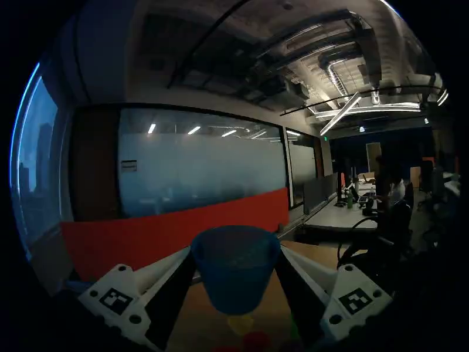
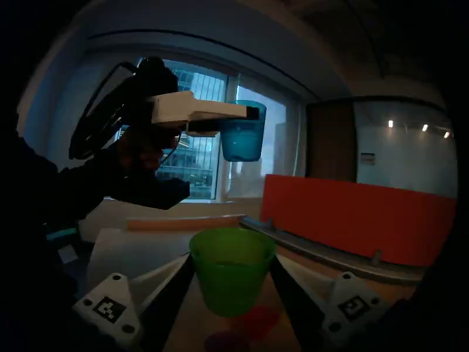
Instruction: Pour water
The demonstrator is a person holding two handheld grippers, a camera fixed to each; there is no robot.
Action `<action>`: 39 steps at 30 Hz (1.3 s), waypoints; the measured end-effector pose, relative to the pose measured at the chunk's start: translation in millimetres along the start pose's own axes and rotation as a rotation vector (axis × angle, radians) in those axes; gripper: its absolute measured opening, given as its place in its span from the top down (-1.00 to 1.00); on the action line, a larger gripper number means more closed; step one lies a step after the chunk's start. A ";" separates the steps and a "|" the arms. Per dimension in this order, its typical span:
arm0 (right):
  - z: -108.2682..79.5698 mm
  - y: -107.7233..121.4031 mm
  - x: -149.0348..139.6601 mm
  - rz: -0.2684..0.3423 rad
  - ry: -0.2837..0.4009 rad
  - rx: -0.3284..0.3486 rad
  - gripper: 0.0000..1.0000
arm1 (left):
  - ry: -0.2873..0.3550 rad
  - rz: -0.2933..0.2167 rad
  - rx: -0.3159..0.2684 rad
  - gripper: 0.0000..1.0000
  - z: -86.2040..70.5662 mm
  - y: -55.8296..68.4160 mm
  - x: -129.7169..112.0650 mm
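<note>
Above the table, left gripper clamps a blue cup, right gripper a green cup.

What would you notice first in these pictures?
A blue cup sits up front in the left gripper view, squeezed between two white fingers. In the right gripper view a green cup is gripped the same way, with the blue cup raised high before the window. An orange-red band runs behind.

gap: open air between blue cup and green cup | obstacle: red partition alongside
</note>
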State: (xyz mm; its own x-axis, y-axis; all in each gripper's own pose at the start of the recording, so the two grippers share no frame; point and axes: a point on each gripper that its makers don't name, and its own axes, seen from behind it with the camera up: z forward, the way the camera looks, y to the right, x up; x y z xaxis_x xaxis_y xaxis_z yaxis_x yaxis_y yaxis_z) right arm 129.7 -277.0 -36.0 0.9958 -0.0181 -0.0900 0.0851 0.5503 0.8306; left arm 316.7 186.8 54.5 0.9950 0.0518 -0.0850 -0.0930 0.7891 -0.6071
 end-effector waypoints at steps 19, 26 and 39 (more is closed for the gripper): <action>-14.6 2.4 1.7 0.009 -0.005 -0.034 -0.79 | -0.041 -0.014 0.058 -0.72 -22.9 -24.9 -48.7; -23.5 6.1 1.6 0.014 -0.012 -0.052 -0.78 | -0.049 -0.018 0.061 -0.72 -32.3 -25.7 -66.7; -39.0 16.9 1.9 0.015 -0.026 -0.085 -0.79 | -0.063 -0.039 0.068 -0.72 -43.9 -26.5 -86.4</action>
State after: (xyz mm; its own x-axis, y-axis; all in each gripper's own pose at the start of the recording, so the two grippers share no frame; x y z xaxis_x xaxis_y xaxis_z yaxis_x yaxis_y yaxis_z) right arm 131.7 -235.2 -43.6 0.9976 -0.0307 -0.0628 0.0683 0.6194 0.7821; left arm 231.6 134.6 43.2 0.9983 0.0570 -0.0111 -0.0536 0.8311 -0.5535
